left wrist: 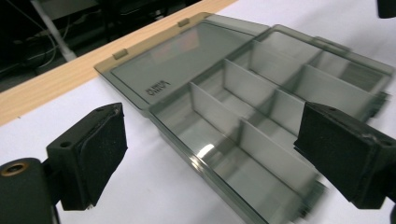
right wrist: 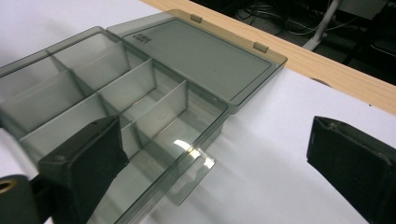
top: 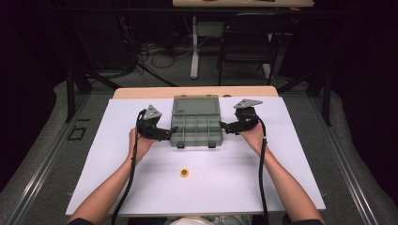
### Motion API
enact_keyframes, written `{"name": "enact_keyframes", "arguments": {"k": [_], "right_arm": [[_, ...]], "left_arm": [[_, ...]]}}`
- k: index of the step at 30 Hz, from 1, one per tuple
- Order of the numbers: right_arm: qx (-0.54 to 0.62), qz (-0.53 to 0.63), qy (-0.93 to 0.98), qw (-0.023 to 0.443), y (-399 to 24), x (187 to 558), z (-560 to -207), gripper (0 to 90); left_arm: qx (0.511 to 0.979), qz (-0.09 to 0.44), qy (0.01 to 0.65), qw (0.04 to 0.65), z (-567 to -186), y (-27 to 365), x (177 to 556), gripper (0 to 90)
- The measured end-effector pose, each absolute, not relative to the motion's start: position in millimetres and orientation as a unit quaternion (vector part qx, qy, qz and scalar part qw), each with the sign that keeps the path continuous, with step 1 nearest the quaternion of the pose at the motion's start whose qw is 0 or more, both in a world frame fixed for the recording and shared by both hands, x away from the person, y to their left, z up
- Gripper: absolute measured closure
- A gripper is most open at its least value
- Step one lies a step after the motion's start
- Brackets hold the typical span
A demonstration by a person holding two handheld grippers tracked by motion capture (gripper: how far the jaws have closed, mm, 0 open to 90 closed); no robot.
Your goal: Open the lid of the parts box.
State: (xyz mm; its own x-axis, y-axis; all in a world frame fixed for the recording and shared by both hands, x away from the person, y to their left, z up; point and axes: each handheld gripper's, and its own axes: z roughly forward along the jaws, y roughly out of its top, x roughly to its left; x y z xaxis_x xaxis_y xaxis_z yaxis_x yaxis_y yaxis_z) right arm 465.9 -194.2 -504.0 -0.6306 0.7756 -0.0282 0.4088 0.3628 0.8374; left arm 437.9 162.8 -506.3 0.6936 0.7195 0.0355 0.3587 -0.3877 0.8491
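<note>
A smoky grey plastic compartment box (top: 196, 127) lies open at the middle of the white board, its lid (top: 195, 105) folded flat toward the far edge. The compartments that I can see hold nothing. My left gripper (top: 172, 131) sits at the box's left side, jaws open and empty. At the box's right side my right gripper (top: 224, 125) is open too, with nothing in it. In the left gripper view the box (left wrist: 261, 107) lies beyond the wide-set pads (left wrist: 100, 154). The right gripper view has the box (right wrist: 116, 93) and its front latch under the left pad (right wrist: 88, 163).
A small yellow round piece (top: 184, 173) lies on the white board (top: 117, 187) nearer the person. The wooden table edge (top: 141, 92) runs behind the box. A chair (top: 246, 42) and cables stand on the floor beyond.
</note>
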Motion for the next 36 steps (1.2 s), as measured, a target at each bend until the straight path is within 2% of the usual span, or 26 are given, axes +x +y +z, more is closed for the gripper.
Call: {"name": "enact_keyframes", "arguments": {"k": [17, 36], "right_arm": [[0.339, 0.434, 0.808, 0.211, -199, 423, -511, 0.0], [0.308, 0.433, 0.825, 0.192, -201, 389, -521, 0.0]], "left_arm": [[0.824, 0.205, 0.303, 0.432, -509, 164, 386, 0.8], [0.836, 0.207, 0.279, 0.424, -520, 163, 362, 0.3]]}}
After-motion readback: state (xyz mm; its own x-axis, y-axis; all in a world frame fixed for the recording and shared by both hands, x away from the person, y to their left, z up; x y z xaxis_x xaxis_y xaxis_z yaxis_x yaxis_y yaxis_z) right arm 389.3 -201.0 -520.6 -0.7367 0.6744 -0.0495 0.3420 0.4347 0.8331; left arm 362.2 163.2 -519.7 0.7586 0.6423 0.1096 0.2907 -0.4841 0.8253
